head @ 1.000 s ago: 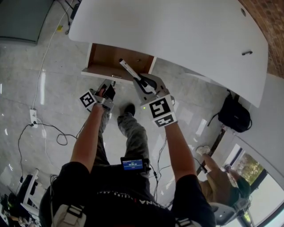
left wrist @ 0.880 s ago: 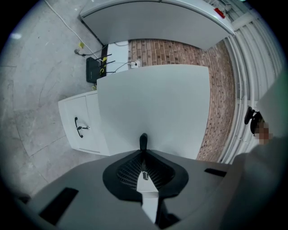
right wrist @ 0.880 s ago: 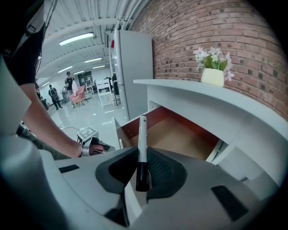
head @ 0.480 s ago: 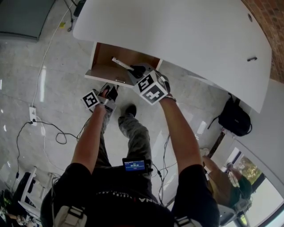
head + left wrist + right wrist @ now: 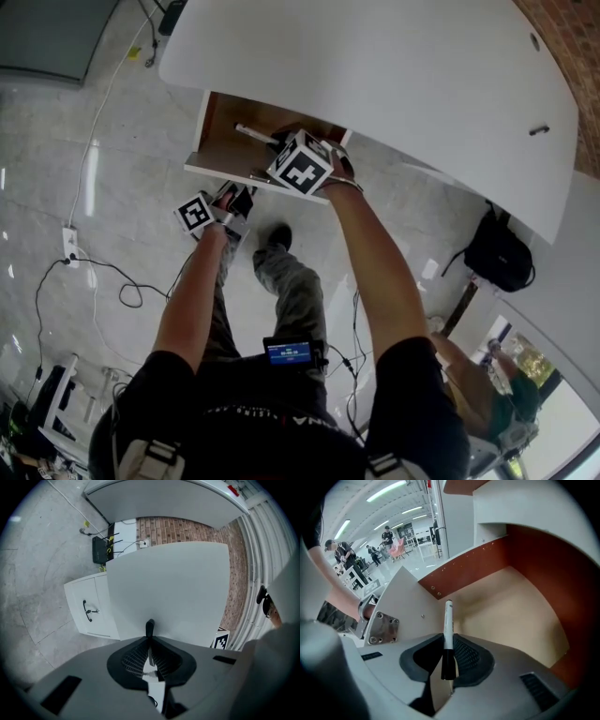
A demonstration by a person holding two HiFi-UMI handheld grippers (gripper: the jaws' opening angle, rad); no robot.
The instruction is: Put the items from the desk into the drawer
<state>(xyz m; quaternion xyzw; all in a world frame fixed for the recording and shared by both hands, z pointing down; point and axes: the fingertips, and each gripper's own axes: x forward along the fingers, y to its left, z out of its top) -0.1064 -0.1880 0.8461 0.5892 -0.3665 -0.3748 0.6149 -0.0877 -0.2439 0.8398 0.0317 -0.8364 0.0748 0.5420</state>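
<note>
A white marker with a black cap (image 5: 448, 630) is clamped between the pads of my right gripper (image 5: 449, 641), cap end toward the camera. It points steeply down into the open wooden drawer (image 5: 506, 606). From the head view the right gripper (image 5: 281, 142) reaches over the drawer's white front (image 5: 244, 173), and the marker (image 5: 255, 133) hangs above the drawer floor. My left gripper (image 5: 234, 192) stays just in front of that drawer front. Its jaws (image 5: 149, 637) are shut on a thin dark piece that looks like the drawer handle (image 5: 149, 626).
The white desk top (image 5: 375, 56) overhangs the drawer; a small item (image 5: 539, 130) lies near its right edge. On the floor are cables (image 5: 84, 262) and a black backpack (image 5: 500, 248). Another person (image 5: 478, 384) sits at lower right. A white cabinet (image 5: 89, 611) stands ahead of the left gripper.
My right gripper has dropped from in front of the drawer down into it, tipping the marker downward. The left gripper has held its place.
</note>
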